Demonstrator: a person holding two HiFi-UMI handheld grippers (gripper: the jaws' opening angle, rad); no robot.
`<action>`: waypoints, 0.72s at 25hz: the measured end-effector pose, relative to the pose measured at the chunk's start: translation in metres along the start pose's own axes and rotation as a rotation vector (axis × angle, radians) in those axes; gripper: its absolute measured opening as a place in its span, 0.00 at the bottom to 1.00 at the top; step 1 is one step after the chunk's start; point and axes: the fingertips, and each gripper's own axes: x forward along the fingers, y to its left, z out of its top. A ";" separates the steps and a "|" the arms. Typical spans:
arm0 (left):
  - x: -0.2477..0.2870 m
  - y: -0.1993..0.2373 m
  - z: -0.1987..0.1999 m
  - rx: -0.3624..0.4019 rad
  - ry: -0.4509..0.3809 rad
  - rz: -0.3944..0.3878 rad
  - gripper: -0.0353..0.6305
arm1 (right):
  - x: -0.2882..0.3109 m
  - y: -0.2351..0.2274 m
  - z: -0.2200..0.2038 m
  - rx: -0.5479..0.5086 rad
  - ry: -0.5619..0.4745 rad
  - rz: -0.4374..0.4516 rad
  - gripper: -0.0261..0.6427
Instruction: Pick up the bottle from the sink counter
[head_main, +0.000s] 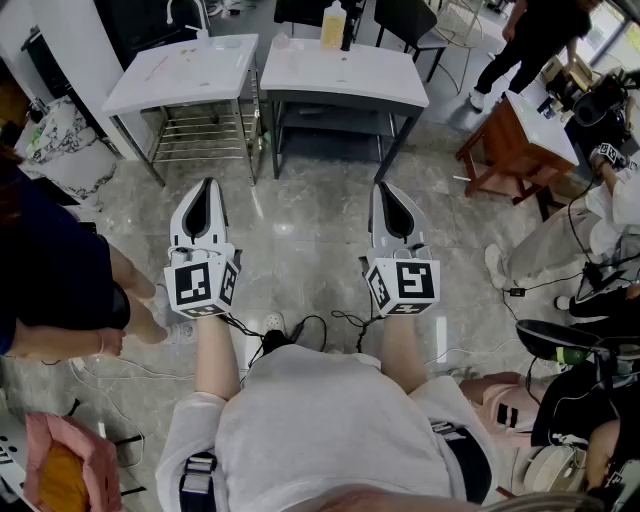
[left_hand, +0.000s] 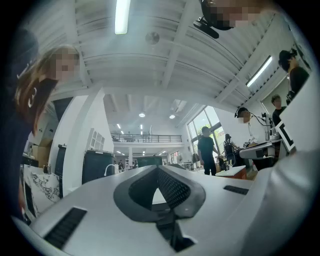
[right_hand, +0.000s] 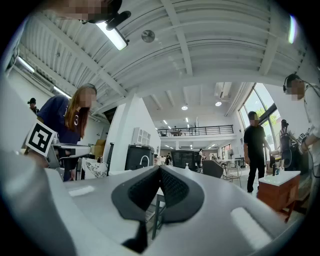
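The left claw and the right claw are both closed, tips together, and they hold nothing; they point forward over the floor. The bottle, a pale yellow one, stands upright far ahead of both claws, somewhat nearer to the line of the right claw, at the back edge of the white counter, beside the sink unit. The task seems to be at its very start, the approach. To do it well, the person should first step close, open the right claw wide before arriving, bring it level to the middle of the bottle, and close only when the bottle is fully between the jaws, so that it is not pushed over.
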 end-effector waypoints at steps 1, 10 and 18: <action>-0.001 0.001 -0.001 0.001 0.000 -0.002 0.06 | 0.000 0.002 -0.001 -0.001 -0.001 0.000 0.06; 0.001 0.009 -0.009 -0.001 0.003 -0.014 0.06 | 0.007 0.011 -0.009 -0.012 0.008 0.002 0.06; 0.021 0.022 -0.013 -0.012 0.006 -0.019 0.06 | 0.027 0.006 -0.010 -0.001 0.005 -0.038 0.06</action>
